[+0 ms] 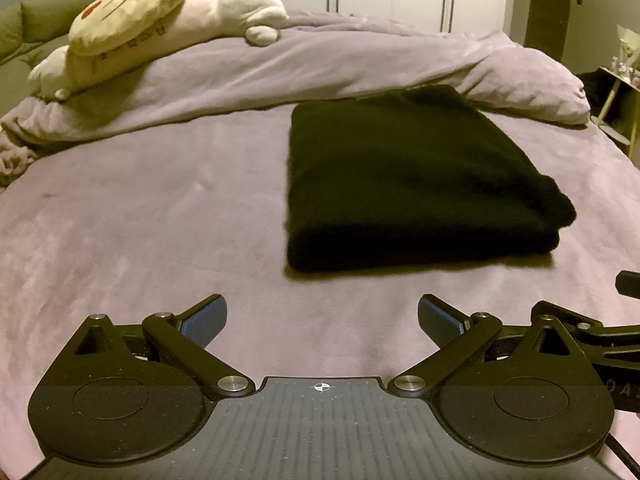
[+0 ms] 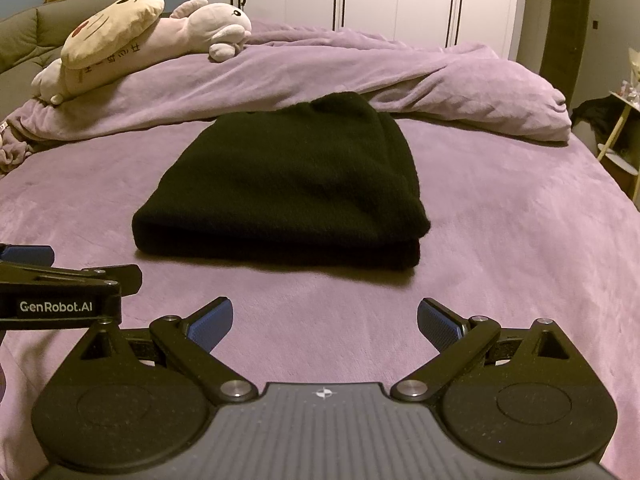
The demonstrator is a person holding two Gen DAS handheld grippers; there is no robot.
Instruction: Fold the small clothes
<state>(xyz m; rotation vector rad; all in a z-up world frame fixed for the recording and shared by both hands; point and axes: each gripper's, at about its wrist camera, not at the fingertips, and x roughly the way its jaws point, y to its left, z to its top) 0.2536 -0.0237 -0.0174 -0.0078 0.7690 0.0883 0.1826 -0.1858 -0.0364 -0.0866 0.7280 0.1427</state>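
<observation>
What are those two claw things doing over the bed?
A person holds a claw gripper in each hand to fold small clothes. The black garment lies already folded on the purple bed cover. The left gripper and the right gripper are both open, hold nothing, and hover just short of it. Plush toys lie at the far end.

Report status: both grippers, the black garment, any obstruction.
Left gripper open, empty. Right gripper open, empty. Black garment lies folded on the purple bedspread, untouched. Plush toys far back, nothing in the way.
</observation>
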